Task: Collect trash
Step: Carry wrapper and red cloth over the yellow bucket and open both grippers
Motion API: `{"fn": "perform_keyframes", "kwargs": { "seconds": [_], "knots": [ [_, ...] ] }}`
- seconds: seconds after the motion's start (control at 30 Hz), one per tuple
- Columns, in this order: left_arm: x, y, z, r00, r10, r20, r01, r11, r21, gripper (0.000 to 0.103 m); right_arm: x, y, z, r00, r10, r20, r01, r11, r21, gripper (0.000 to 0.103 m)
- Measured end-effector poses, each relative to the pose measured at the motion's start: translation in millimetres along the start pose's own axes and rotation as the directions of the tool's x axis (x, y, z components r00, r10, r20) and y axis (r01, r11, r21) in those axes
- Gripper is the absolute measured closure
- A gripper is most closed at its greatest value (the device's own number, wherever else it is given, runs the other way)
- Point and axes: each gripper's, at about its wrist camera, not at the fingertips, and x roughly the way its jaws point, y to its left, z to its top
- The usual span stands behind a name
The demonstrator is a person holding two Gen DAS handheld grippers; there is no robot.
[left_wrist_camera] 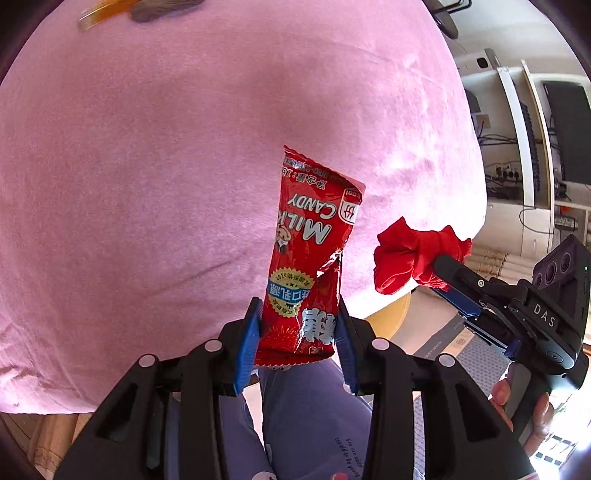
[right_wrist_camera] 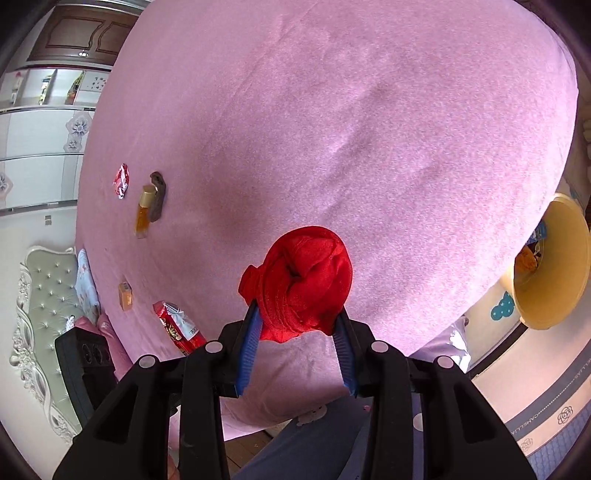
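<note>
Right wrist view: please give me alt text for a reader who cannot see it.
The right hand-held gripper is shut on a balled red cloth above a pink bedspread. A yellow bin stands past the bed's right edge; two red wrappers and a small amber bottle lie at left.

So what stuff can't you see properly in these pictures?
- Yellow bin, right wrist view: its contents are mostly hidden by its own wall and the bed's edge; the left wrist view shows only a sliver.
- Candy wrapper, left wrist view: its bottom end sits behind the jaws.
- Red cloth, right wrist view: bunched up, so its shape is unclear.
- Small red packet, right wrist view: print too small to read.
- Orange strip, left wrist view: cut off by the top edge.
</note>
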Motion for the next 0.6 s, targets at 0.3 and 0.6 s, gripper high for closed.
{"fn": "perform_keyframes", "kwargs": {
  "seconds": [0.3, 0.6],
  "knots": [
    [44.2, -107.4, -15.4, 0.997, 0.018, -0.074, -0.008, 0.99, 0.139, 0.065, -63.6, -104.5, -9.4, 0.999, 0.001, 0.052, -0.007, 0.993, 0.114, 0.066],
    [106.5, -206.4, -56.1, 0.983, 0.07, -0.17, -0.02, 0.959, 0.282, 0.065, -116.9, -228.2, -13.2, 0.994, -0.015, 0.106, -0.015, 0.961, 0.277, 0.066]
  ]
}}
